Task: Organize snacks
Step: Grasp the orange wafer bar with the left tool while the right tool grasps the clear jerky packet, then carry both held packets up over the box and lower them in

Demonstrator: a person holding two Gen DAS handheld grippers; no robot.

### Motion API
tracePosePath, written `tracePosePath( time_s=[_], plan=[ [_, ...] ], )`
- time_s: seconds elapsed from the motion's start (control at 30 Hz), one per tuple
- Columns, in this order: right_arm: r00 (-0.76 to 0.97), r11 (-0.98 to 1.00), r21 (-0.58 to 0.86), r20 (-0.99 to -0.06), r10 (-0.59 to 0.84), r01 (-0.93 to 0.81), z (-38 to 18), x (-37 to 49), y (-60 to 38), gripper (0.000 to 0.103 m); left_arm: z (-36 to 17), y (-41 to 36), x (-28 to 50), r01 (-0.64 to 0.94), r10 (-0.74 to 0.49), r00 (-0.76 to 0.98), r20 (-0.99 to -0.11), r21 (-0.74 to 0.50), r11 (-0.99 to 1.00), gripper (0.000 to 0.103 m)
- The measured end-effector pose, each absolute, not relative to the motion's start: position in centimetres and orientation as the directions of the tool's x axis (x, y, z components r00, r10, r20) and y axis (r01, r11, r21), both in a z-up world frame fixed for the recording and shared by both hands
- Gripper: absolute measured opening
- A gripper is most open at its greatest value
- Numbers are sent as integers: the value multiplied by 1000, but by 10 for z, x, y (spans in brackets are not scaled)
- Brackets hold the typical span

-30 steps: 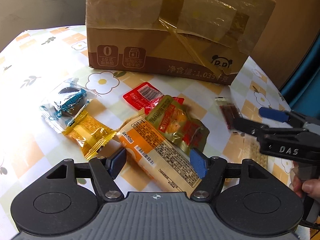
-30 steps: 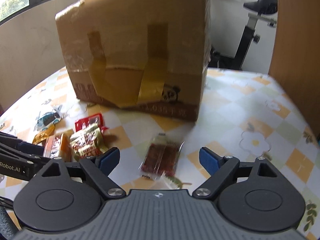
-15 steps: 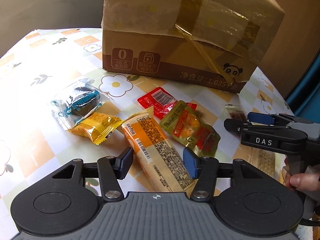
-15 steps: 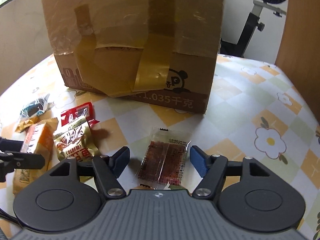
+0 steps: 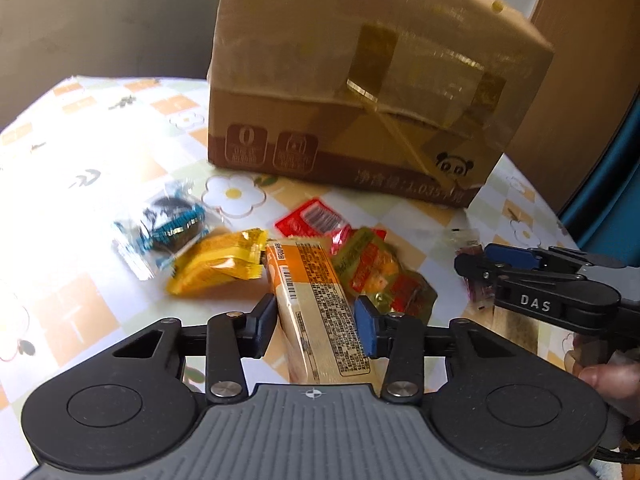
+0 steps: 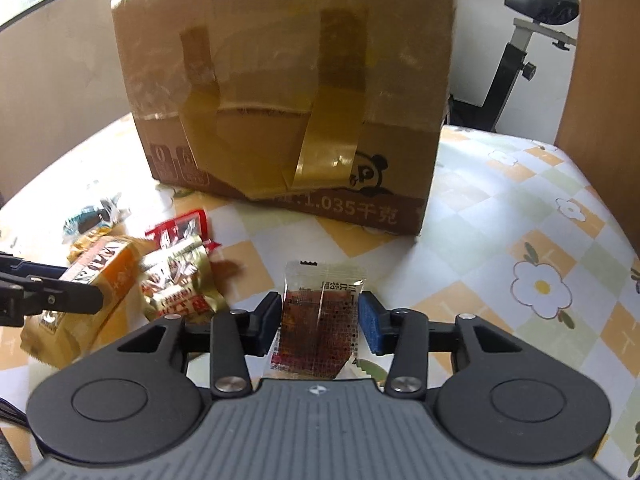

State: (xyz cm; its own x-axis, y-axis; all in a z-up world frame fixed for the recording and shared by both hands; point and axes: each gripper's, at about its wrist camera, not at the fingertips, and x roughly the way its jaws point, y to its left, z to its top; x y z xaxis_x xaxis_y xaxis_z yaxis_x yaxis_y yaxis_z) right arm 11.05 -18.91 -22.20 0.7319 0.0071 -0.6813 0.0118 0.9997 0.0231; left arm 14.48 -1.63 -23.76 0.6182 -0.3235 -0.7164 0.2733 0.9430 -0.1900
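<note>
My left gripper (image 5: 316, 326) has its jaws closing on a long orange-and-cream snack packet (image 5: 316, 300), and both pads touch its sides. My right gripper (image 6: 320, 324) is closing on a small clear packet of dark red snack (image 6: 320, 316), pads against its edges. In the left wrist view the right gripper (image 5: 476, 260) lies at the right, a person's hand (image 5: 608, 380) behind it. Loose on the cloth lie a blue cookie packet (image 5: 168, 224), a yellow packet (image 5: 220, 264), a red packet (image 5: 312, 220) and a green-gold packet (image 5: 380, 272).
A large taped cardboard box (image 6: 288, 100) stands on the table just behind the snacks. The table (image 6: 520, 240) wears a checked cloth with flowers. An exercise bike (image 6: 532, 40) and a wooden panel (image 6: 608, 60) stand beyond its far right edge.
Both pairs of jaws have narrowed from wide apart to touching their packets. The left view has tipped slightly, so the box looms larger.
</note>
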Motion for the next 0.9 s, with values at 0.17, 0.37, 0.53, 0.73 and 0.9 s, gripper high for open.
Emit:
tracePosePath(
  time_s=[0.17, 0.37, 0.53, 0.73, 0.9],
  plan=[
    [762, 999, 37, -648, 15, 12, -207, 104, -192, 45, -231, -18, 142, 289, -327, 633, -702, -177, 941, 44],
    [780, 999, 39, -625, 24, 0, -199, 97, -189, 45, -224, -19, 137, 301, -330, 651, -683, -167, 939, 42],
    [802, 999, 40, -596, 35, -15, -189, 93, -186, 45, -217, -19, 131, 321, -348, 670, -655, -167, 932, 41],
    [832, 999, 39, -552, 47, -30, -173, 88, -183, 45, -202, -14, 124, 332, -376, 712, -592, -188, 924, 41],
    [866, 998, 34, -496, 62, -52, -152, 83, -180, 45, -182, -6, 120, 325, -384, 764, -518, -205, 923, 41]
  ],
)
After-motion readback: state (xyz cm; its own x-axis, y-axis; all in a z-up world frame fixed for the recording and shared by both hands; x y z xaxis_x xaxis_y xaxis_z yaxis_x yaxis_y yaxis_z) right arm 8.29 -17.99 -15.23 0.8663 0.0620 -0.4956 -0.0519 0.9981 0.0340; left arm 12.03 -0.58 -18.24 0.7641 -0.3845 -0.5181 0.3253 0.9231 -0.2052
